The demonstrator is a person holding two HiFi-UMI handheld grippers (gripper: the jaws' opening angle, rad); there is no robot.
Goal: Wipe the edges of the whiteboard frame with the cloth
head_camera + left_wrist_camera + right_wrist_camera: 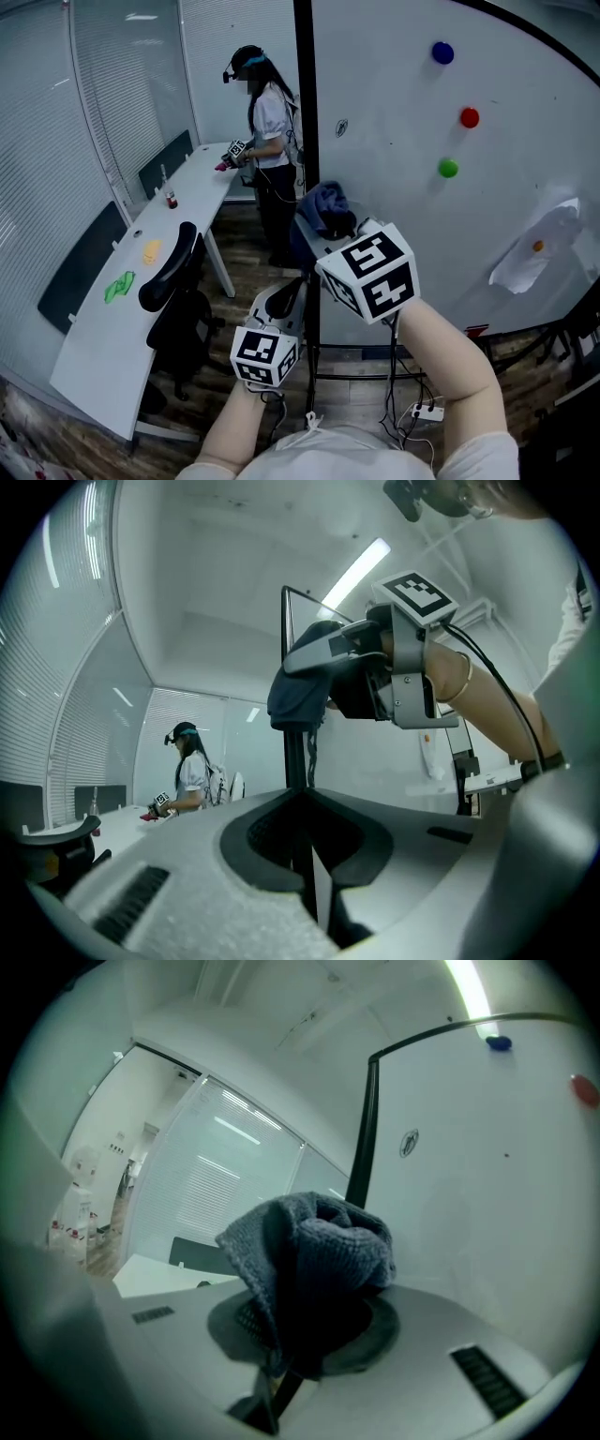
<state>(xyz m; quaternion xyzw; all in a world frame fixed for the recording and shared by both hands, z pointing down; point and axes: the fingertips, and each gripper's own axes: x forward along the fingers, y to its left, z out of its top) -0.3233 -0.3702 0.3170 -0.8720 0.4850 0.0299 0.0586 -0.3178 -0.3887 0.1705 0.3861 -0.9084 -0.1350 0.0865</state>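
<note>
The right gripper [298, 1340] pinches a bunched blue-grey knitted cloth [326, 206], held against the black vertical edge of the whiteboard frame [304, 112] about midway up. The left gripper [314, 883] sits lower, just left of that edge, its jaws pressed together and empty. Left of the frame the floor is crowded: a black office chair [173, 272], a long white desk [103, 328] and a standing person [267, 141].
</note>
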